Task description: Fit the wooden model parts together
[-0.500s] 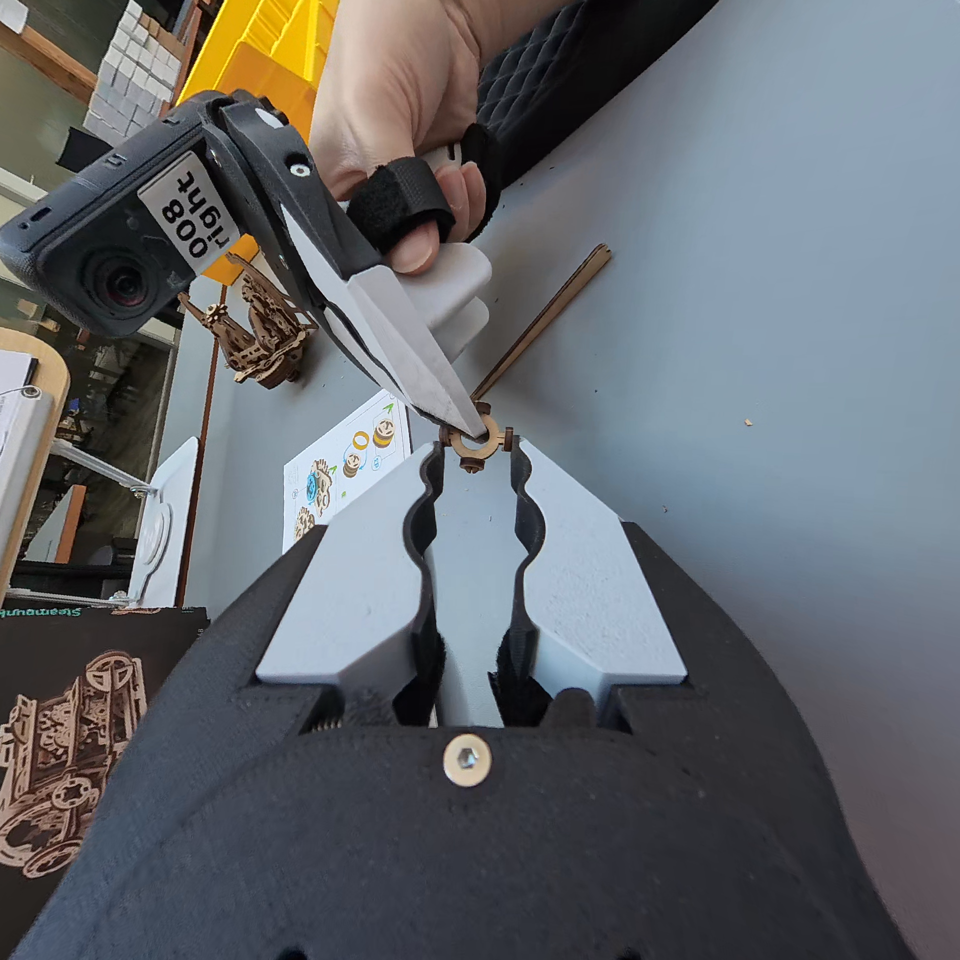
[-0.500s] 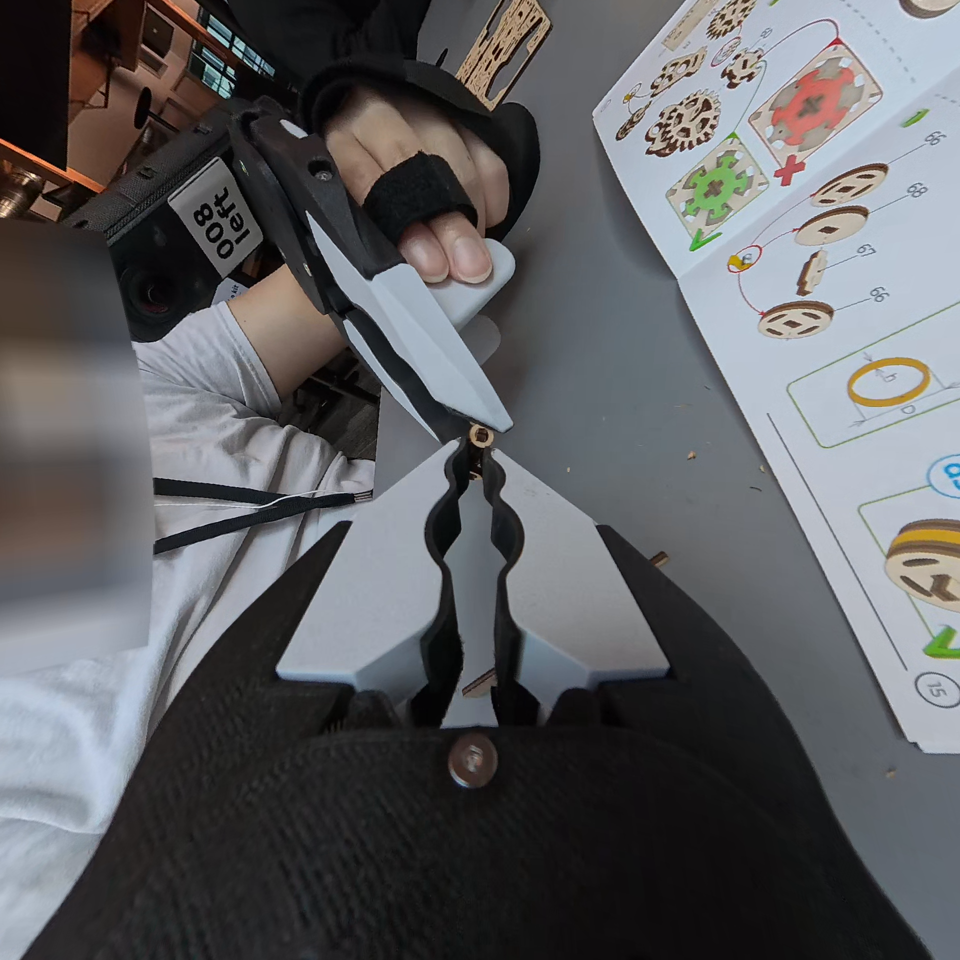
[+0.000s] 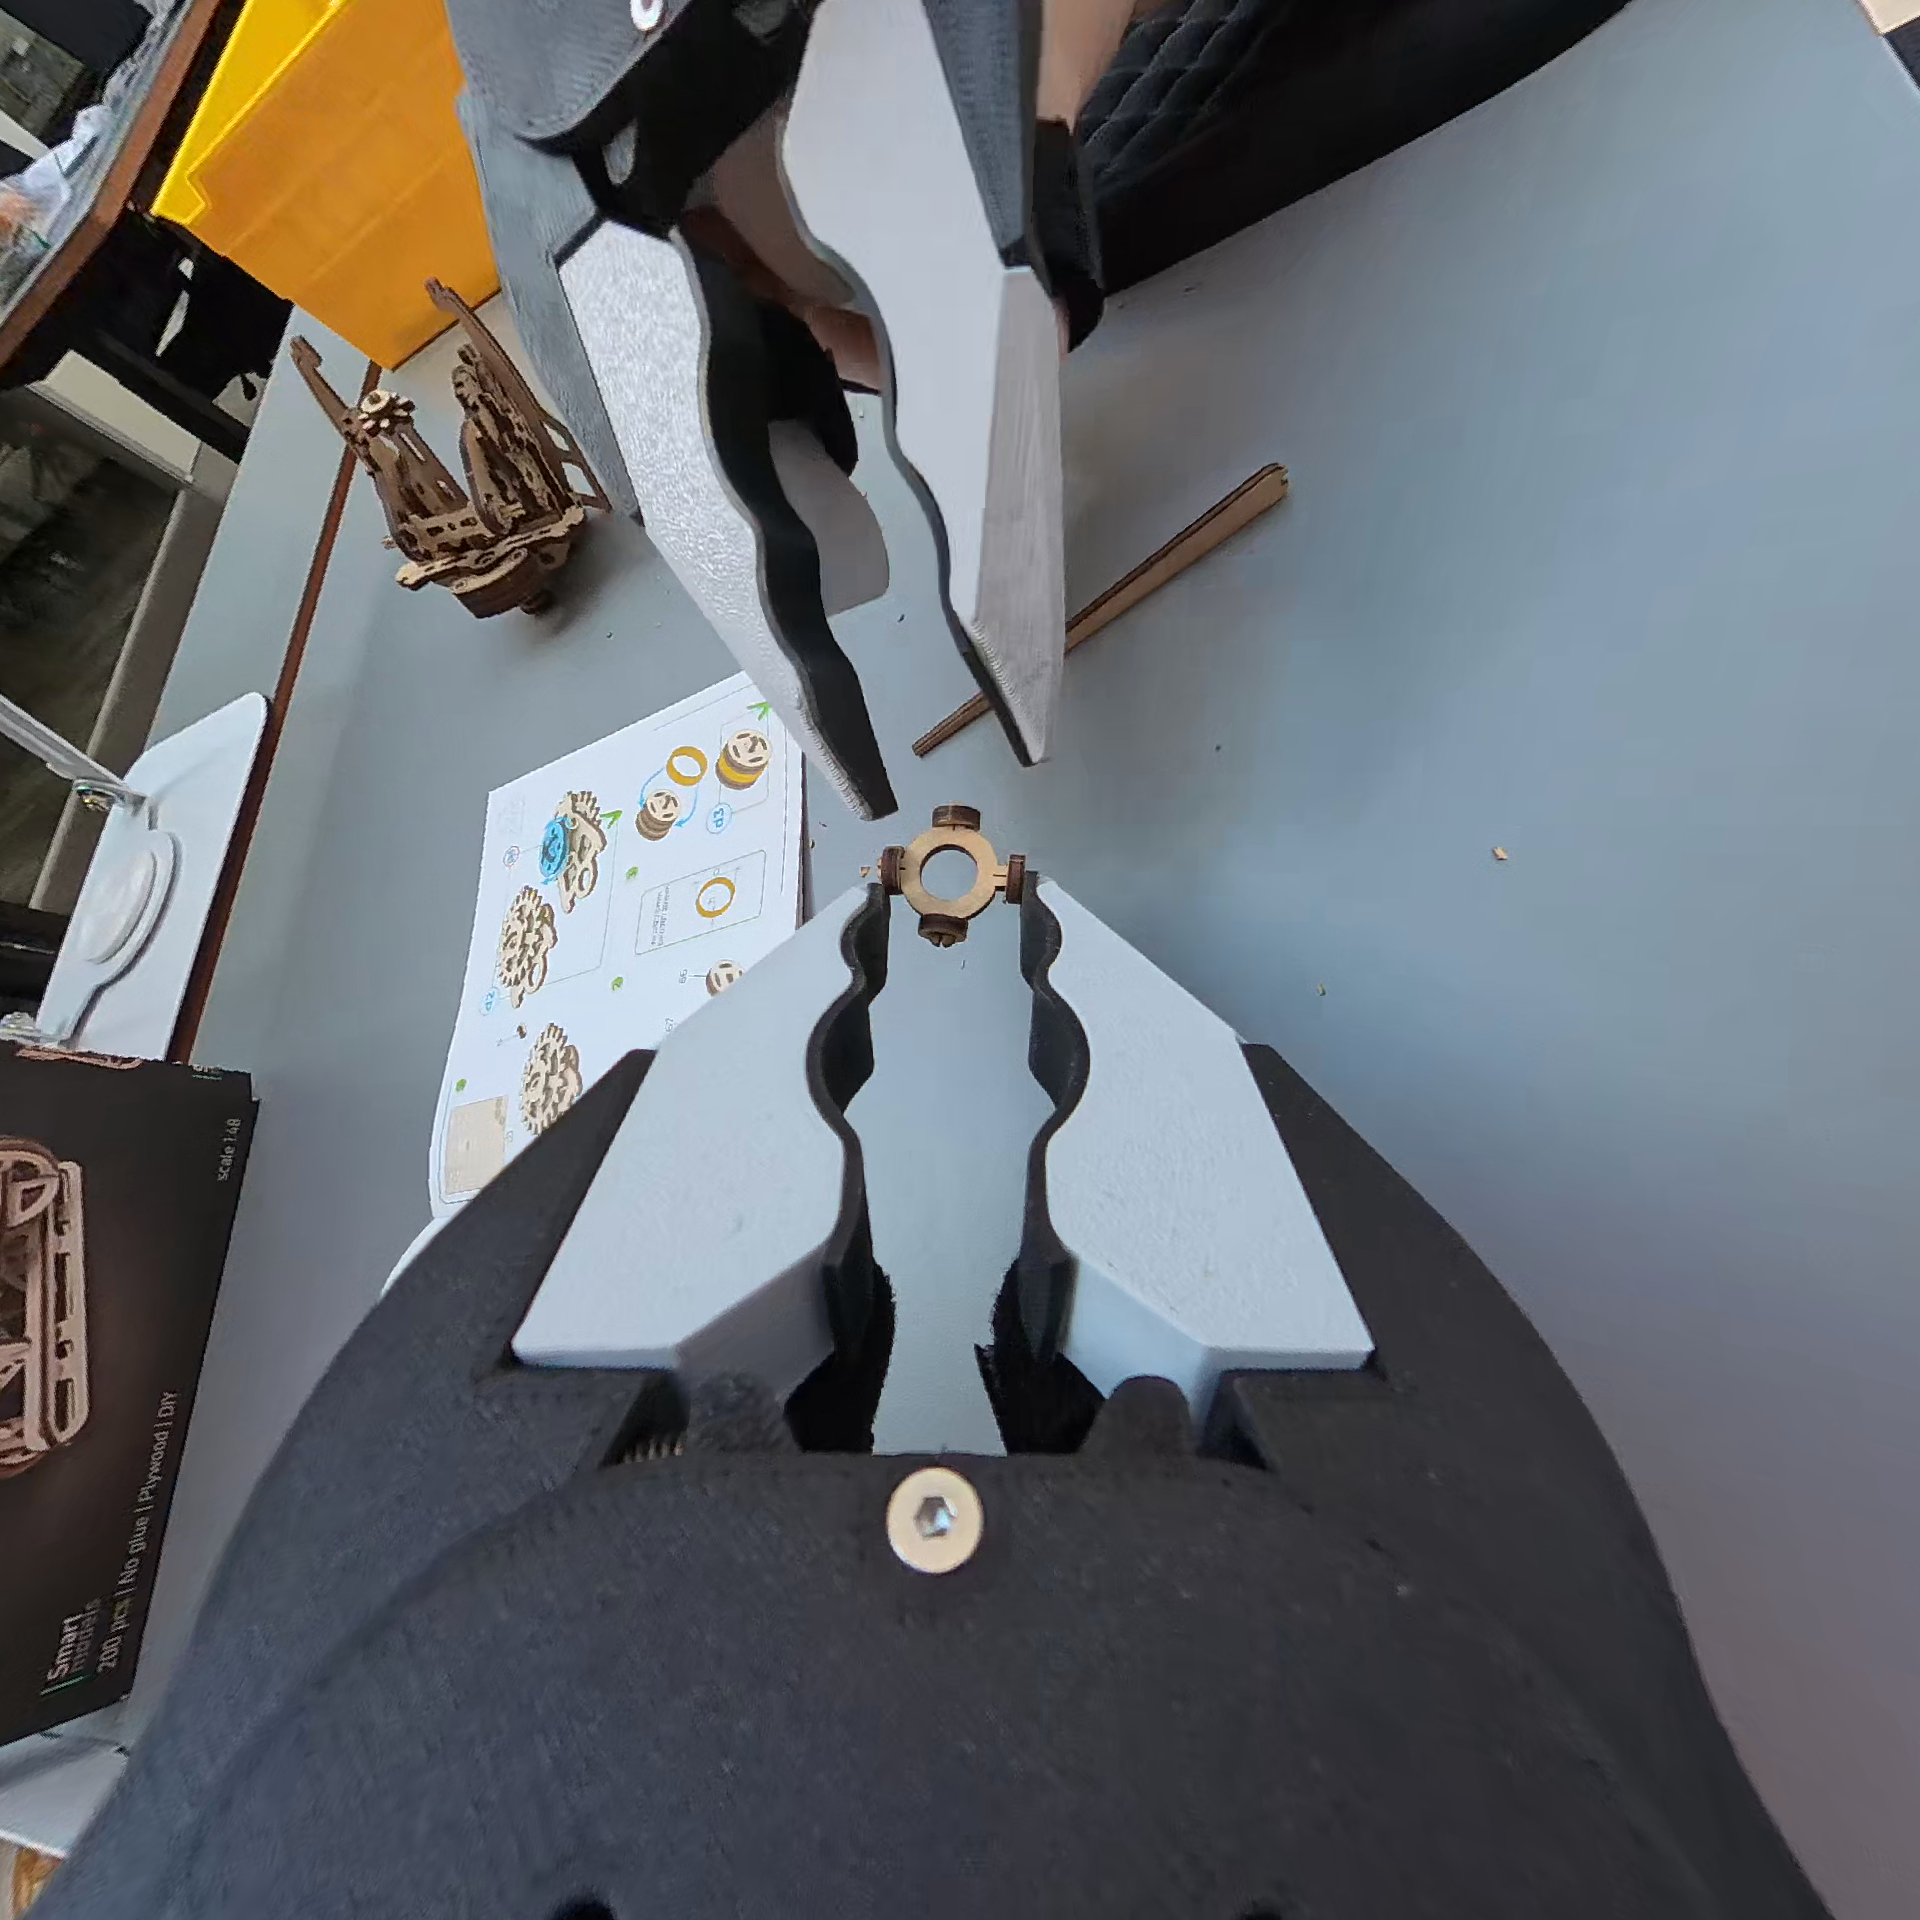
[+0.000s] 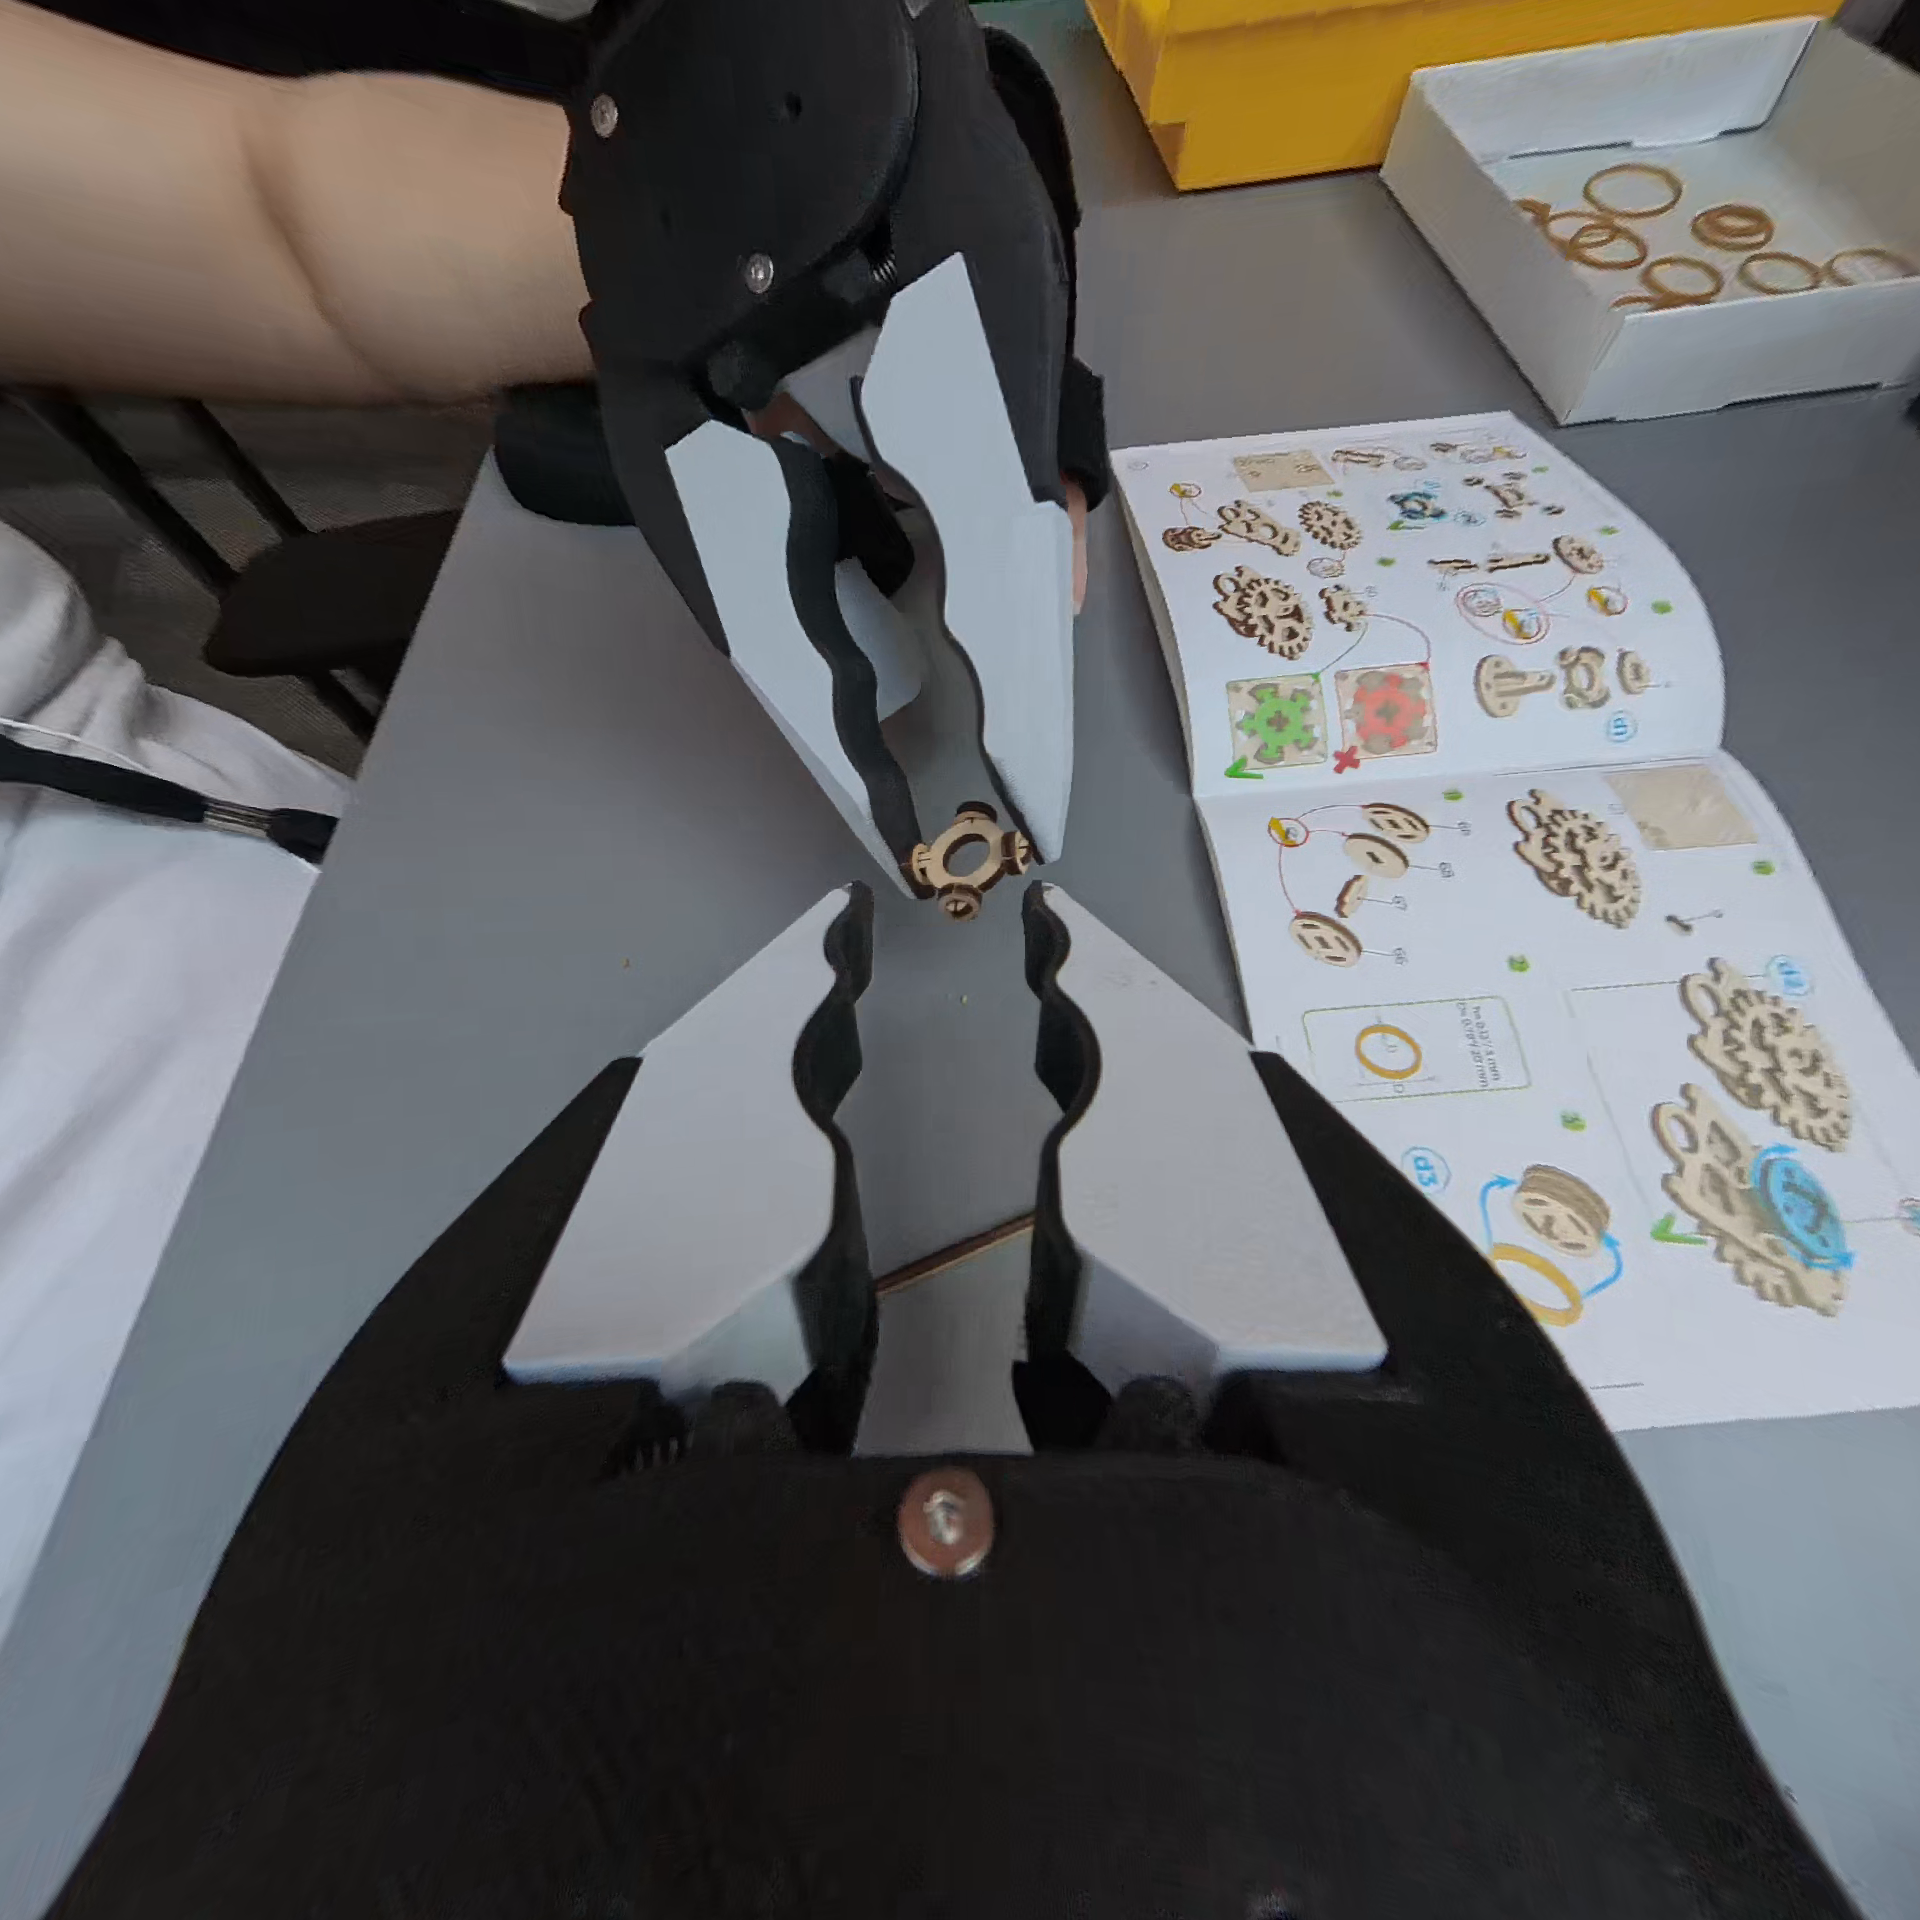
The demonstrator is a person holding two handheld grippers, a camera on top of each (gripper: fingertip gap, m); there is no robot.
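A small wooden ring part [image 3: 948, 873] with four knobs on its rim is pinched between the fingertips of my left gripper [image 3: 951, 888], a little above the grey table [image 3: 1507, 623]. In the right wrist view the left gripper [image 4: 977, 857] comes down from above with the ring part [image 4: 971, 860] at its tips. My right gripper [image 4: 945, 899] is open and empty, its tips just short of the ring. In the left wrist view the right gripper [image 3: 951, 774] hangs open just above the ring.
An open instruction booklet [image 4: 1455, 831] lies right of the grippers. A white box [image 4: 1766, 343] of wooden rings and a yellow bin [image 4: 1299, 73] stand behind it. A partly built wooden model [image 3: 478, 499], a wooden stick [image 3: 1143, 582] and a black product box [image 3: 94, 1351] are also on the table. My two grippers' fingertips are within a few centimetres of each other.
The right gripper, shut with its tips at the ring before, has opened and drawn back a little. The left gripper still holds the ring part.
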